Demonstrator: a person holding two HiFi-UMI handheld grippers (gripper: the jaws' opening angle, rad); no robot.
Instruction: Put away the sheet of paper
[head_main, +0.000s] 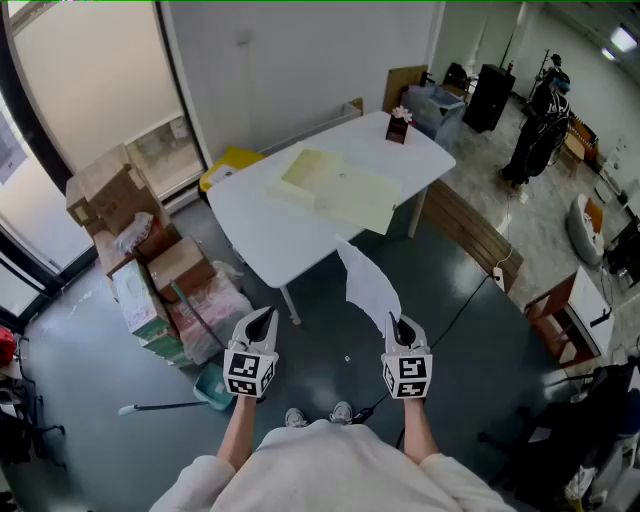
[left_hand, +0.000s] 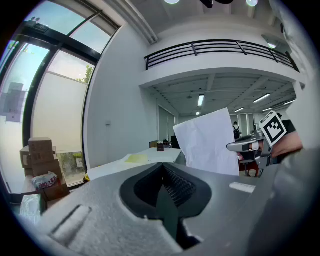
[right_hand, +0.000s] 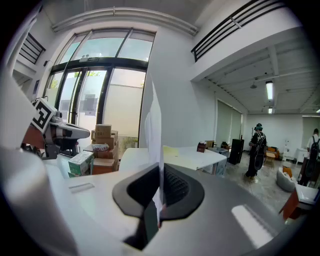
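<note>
My right gripper (head_main: 398, 326) is shut on the lower edge of a white sheet of paper (head_main: 368, 282), which stands up from the jaws over the floor, short of the white table (head_main: 262, 222). In the right gripper view the sheet (right_hand: 155, 131) shows edge-on, clamped in the gripper (right_hand: 158, 199). From the left gripper view the sheet (left_hand: 207, 142) hangs in the air to the right. My left gripper (head_main: 263, 319) is level with the right one, jaws together with nothing in them (left_hand: 163, 176).
Pale yellow folders (head_main: 341, 186) and a small brown box with a flower (head_main: 398, 127) lie on the table. Stacked cardboard boxes (head_main: 140, 255) stand at the left, a yellow bin (head_main: 231, 161) behind the table. A person (head_main: 536, 130) stands far right. A cable crosses the floor.
</note>
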